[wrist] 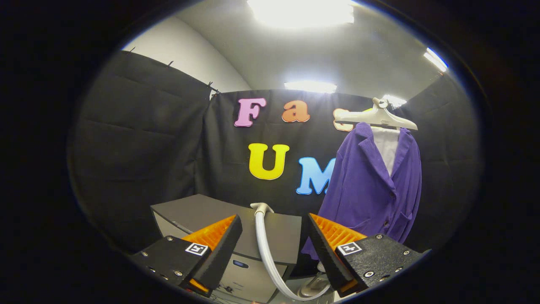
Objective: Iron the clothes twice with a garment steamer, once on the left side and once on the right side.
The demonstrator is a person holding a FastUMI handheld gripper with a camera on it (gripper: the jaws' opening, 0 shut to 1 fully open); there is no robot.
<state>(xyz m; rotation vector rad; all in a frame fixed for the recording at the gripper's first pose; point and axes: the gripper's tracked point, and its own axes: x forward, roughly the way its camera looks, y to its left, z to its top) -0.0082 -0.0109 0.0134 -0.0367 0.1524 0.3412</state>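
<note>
Right now the purple jacket (375, 190) hangs on a pale hanger (379, 118) beyond your right finger, untouched, and the steamer's hose (265, 249) curves up between the fingers from the grey steamer unit (236, 236) below. Your gripper (274, 249) is spread wide, gripping nothing. You likely need the steamer head first; approach it squarely and close firmly. No readable writing shows on the unit.
</note>
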